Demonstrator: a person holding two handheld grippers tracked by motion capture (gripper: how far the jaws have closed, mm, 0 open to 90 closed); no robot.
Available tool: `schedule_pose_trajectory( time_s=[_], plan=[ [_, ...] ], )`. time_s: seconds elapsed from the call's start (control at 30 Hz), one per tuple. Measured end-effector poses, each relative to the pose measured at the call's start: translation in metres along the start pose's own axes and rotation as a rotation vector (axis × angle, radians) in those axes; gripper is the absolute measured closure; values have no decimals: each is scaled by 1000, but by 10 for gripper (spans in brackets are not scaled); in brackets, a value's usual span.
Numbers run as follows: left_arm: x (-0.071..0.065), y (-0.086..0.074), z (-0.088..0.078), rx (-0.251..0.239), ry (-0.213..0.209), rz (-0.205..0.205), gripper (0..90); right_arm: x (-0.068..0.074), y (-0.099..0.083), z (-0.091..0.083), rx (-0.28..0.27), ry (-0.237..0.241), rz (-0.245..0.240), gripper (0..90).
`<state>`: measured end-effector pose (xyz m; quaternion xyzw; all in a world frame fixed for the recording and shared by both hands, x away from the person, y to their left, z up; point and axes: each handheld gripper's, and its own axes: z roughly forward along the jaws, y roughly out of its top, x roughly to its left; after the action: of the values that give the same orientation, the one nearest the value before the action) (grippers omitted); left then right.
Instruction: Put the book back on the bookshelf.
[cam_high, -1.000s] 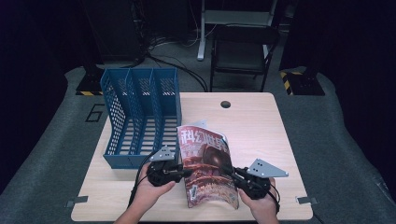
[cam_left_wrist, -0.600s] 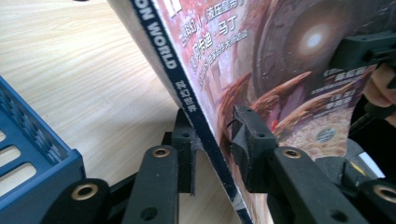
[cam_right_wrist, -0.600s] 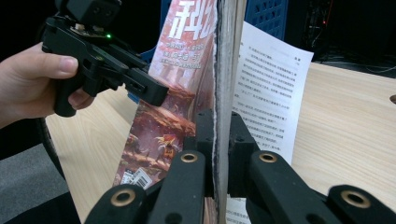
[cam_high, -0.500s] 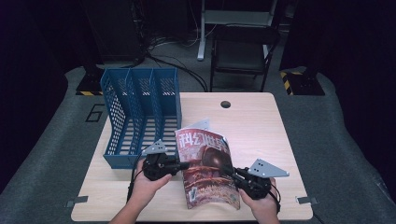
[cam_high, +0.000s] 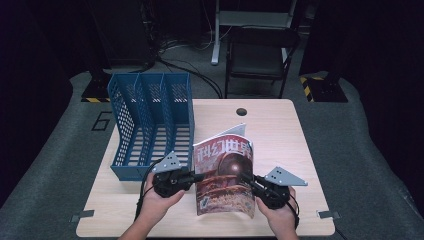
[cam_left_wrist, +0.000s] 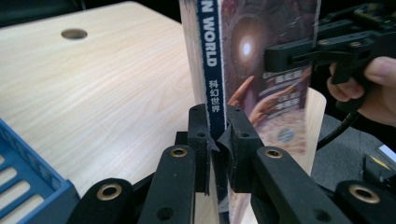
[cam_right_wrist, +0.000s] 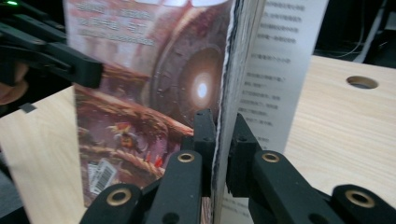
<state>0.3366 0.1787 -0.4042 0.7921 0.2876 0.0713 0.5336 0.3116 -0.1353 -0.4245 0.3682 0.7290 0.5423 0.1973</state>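
- Stage of the work: the magazine (cam_high: 224, 176) is being held upright between the two grippers, above the near part of the table (cam_high: 280, 130), just to the right of the blue file rack (cam_high: 150, 125). Judging from this, the lift is done; what is probably left is carrying the magazine to the rack and sliding it into one of the three compartments, all of which are standing empty.
- Left gripper (cam_high: 196, 177): it is gripping the spine edge of the magazine. In the left gripper view the jaws are sitting close together with the dark blue spine (cam_left_wrist: 211, 70) pinched between the pads (cam_left_wrist: 200, 126); they have just been closing onto it.
- Right gripper (cam_high: 248, 179): it is clamping the opposite, open edge. In the right gripper view the jaws are standing narrow, pressing on the cover and a bundle of pages (cam_right_wrist: 224, 93), while one loose inner page (cam_right_wrist: 280, 60) is hanging free outside the grip.
- Magazine posture: it is bowing slightly, cover facing the person, lower edge appearing close to the tabletop; whether it is touching the table cannot be told.
- Risk, as a judgement: the loose page may be catching on the rack's divider during insertion.
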Motion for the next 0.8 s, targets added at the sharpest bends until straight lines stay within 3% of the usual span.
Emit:
schedule_pose_trajectory(
  time_s=[0.13, 0.27, 0.8],
  plan=[
    [-4, 0, -2, -24, 30, 48, 838, -3, 1, 3, -7, -21, -15, 839],
    [-8, -1, -3, -25, 28, 86, 838, 1, 2, 5, 9, -35, -28, 843],
    [-10, -14, -2, -5, 50, 100, 837, 6, -8, 3, 28, -19, -44, 818]
  ],
)
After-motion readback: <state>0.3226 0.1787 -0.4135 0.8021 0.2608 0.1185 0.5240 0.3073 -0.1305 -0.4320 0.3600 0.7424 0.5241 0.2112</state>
